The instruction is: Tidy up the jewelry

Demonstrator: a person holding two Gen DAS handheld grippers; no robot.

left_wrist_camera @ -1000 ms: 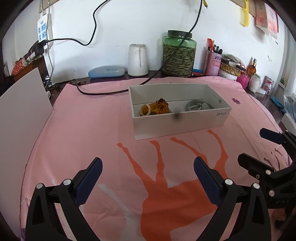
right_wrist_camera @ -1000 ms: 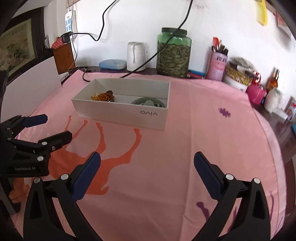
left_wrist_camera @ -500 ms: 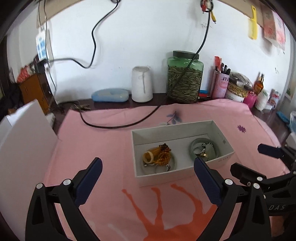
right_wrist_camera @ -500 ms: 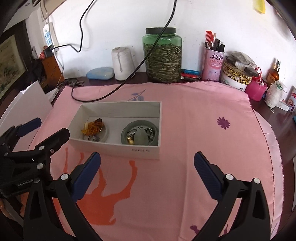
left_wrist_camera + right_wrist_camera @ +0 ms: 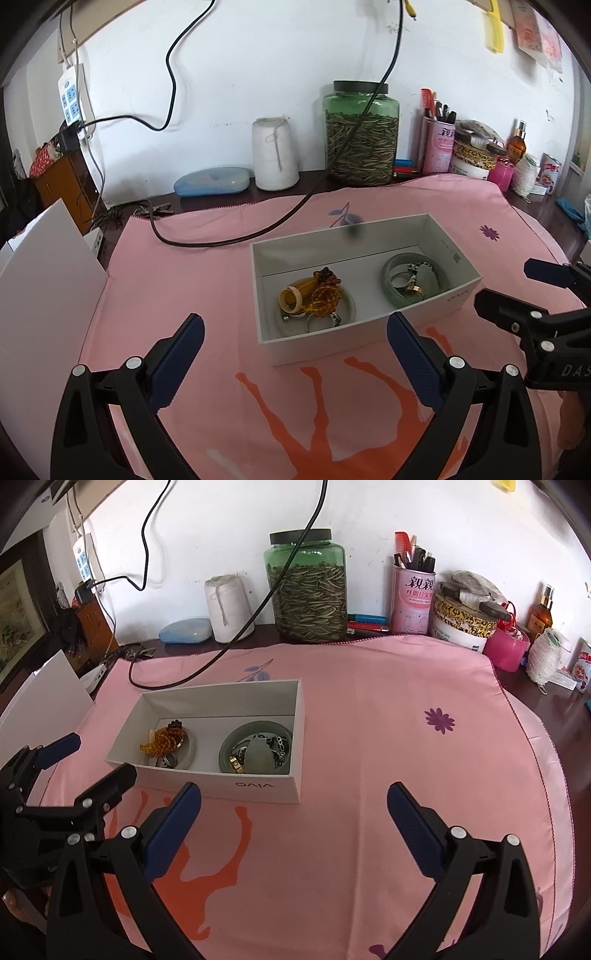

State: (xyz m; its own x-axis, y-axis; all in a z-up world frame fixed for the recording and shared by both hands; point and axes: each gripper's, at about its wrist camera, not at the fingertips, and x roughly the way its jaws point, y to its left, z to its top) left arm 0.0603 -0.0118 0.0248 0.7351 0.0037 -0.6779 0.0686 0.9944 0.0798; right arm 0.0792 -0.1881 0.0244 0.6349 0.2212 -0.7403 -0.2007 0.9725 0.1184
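A: Both tools first. We held the left gripper (image 5: 295, 354) with its jaws spread wide and nothing between them, above the pink cloth (image 5: 177, 258) just short of the white box (image 5: 328, 347). The right gripper (image 5: 293, 830) was likewise spread and empty, to the right of the box's near corner.

B: And the jewelry?

A: All of it lay inside the box, in two heaps. At the left end we saw an amber bead strand (image 5: 325, 295) tumbled over a cream ring (image 5: 291, 297) and a pale bangle (image 5: 349, 306). At the right end a green bangle (image 5: 255, 753) encircled a tangle of chain (image 5: 279, 744), a pale pendant (image 5: 260, 755) and a small gold piece (image 5: 235, 763).

B: How did we judge they would handle?

A: The bangles looked stiff, smooth and probably brittle; we judged they would slip under a flat pinch, so the hold belonged across the band's thickness, one pad inside the hoop and one outside. The bead strand looked limp and light; taken at one bunched point, the rest would likely trail and drag its neighbours. The chain seemed tangled with the pendant, so lifting one would probably bring the other.

B: And the box itself?

A: Thin card, probably light; we judged a push on its wall might slide it on the cloth.
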